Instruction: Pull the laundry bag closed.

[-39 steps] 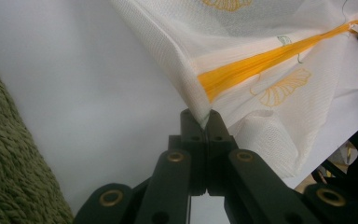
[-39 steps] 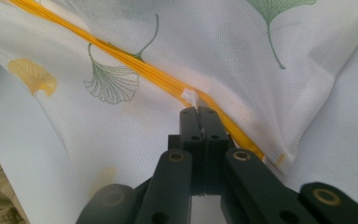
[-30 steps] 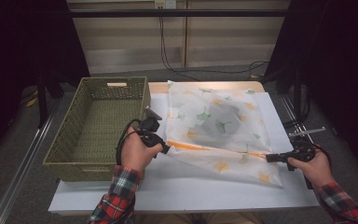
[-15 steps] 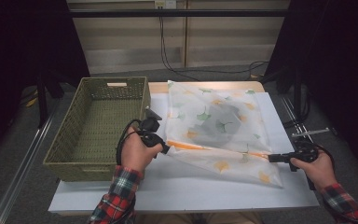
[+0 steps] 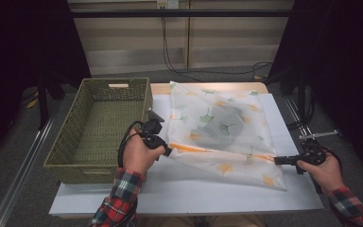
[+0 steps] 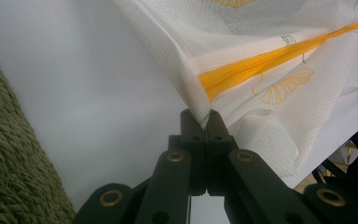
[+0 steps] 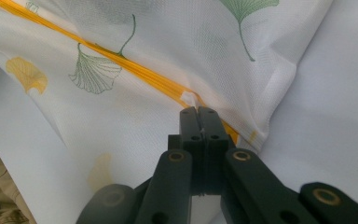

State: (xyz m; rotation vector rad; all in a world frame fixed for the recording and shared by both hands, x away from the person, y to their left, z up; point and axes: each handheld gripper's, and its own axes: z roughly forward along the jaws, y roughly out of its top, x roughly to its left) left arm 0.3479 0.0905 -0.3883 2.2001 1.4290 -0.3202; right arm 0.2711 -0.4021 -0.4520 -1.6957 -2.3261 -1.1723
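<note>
A white mesh laundry bag [image 5: 217,127] printed with ginkgo leaves lies on the white table [image 5: 170,194], with a dark garment [image 5: 222,124] showing through it. An orange zipper [image 5: 217,150] runs across its near side. My left gripper [image 5: 168,151] is shut on the bag's left corner, at the zipper's end; in the left gripper view its jaws [image 6: 204,116] pinch the mesh just below the orange zipper [image 6: 261,65]. My right gripper [image 5: 276,161] is at the zipper's right end. In the right gripper view its jaws [image 7: 198,112] are shut on the small white zipper pull [image 7: 189,99].
A green woven basket [image 5: 85,172] stands on the left of the table, close beside my left hand, and looks empty. Bare white tabletop lies in front of the bag. Dark curtains, cables and rails surround the table.
</note>
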